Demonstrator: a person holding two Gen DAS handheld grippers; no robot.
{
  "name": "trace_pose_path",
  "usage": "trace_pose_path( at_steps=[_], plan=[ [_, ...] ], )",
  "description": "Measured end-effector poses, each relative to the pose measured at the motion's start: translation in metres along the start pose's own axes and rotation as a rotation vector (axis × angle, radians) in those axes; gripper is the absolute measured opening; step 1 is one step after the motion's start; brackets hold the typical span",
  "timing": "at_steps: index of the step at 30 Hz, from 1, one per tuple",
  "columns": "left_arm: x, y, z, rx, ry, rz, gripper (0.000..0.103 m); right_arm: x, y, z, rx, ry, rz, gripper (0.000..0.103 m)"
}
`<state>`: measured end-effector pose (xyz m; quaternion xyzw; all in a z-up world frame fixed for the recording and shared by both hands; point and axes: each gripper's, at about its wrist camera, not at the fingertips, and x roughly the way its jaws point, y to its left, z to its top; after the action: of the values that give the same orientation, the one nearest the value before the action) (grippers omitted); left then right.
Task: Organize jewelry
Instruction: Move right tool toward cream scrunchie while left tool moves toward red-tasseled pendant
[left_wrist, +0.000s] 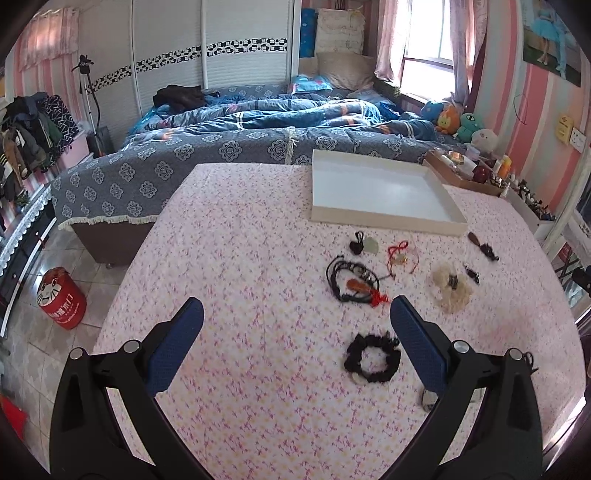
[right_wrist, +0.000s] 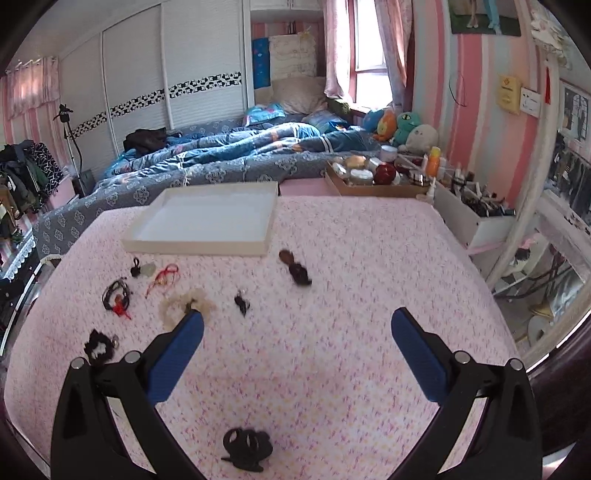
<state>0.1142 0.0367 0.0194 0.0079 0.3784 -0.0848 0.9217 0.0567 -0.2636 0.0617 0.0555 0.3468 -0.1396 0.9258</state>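
Observation:
An empty white tray (left_wrist: 384, 218) (right_wrist: 199, 247) lies at the far side of the pink floral table. Several pieces lie in front of it: a black scrunchie (left_wrist: 372, 357) (right_wrist: 98, 347), a black cord bracelet with an orange bead (left_wrist: 351, 282) (right_wrist: 117, 294), a red string (left_wrist: 400, 255) (right_wrist: 164, 277), a cream scrunchie (left_wrist: 450, 290) (right_wrist: 184, 301), a jade pendant (left_wrist: 365, 244), a brown pendant (left_wrist: 480, 243) (right_wrist: 294, 268). A black hair clip (right_wrist: 245, 448) lies between the right fingers, low. My left gripper (left_wrist: 295, 314) and right gripper (right_wrist: 295, 325) are open and empty above the cloth.
A bed with blue quilts (left_wrist: 258, 122) stands behind the table. A brown box of jars and bottles (right_wrist: 376, 177) sits at the back right, with plush toys (right_wrist: 406, 127) beyond. A red drum (left_wrist: 61, 302) stands on the floor to the left.

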Motion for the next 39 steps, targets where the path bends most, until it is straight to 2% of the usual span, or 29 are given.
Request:
trace_pose_path(
  at_steps=[3,8,12,15,17,21,27,39],
  plan=[
    [0.001,0.0,0.015,0.001,-0.009,-0.012,0.1,0.001,-0.002,0.022,-0.001,-0.022,0.029,0.101],
    [0.0,-0.004,0.052,0.039,-0.062,0.014,0.1,0.011,-0.005,0.054,0.008,-0.038,0.016,0.101],
    [0.003,-0.004,0.078,0.053,-0.08,0.001,0.1,0.02,-0.005,0.068,-0.007,-0.041,-0.003,0.101],
    [0.012,-0.005,0.086,0.067,-0.078,-0.002,0.1,0.029,-0.009,0.073,0.0,-0.028,-0.009,0.101],
    [0.025,-0.004,0.085,0.067,-0.061,-0.017,0.1,0.036,-0.01,0.072,0.012,-0.019,-0.016,0.101],
    [0.055,-0.007,0.073,0.085,-0.004,-0.036,0.1,0.064,-0.015,0.057,0.094,0.046,0.031,0.101],
    [0.09,0.0,0.053,0.075,0.079,-0.051,0.099,0.088,-0.011,0.036,0.111,0.088,0.052,0.101],
    [0.109,-0.013,0.042,0.123,0.099,-0.073,0.099,0.099,-0.001,0.029,0.086,0.088,0.009,0.101]
  ],
)
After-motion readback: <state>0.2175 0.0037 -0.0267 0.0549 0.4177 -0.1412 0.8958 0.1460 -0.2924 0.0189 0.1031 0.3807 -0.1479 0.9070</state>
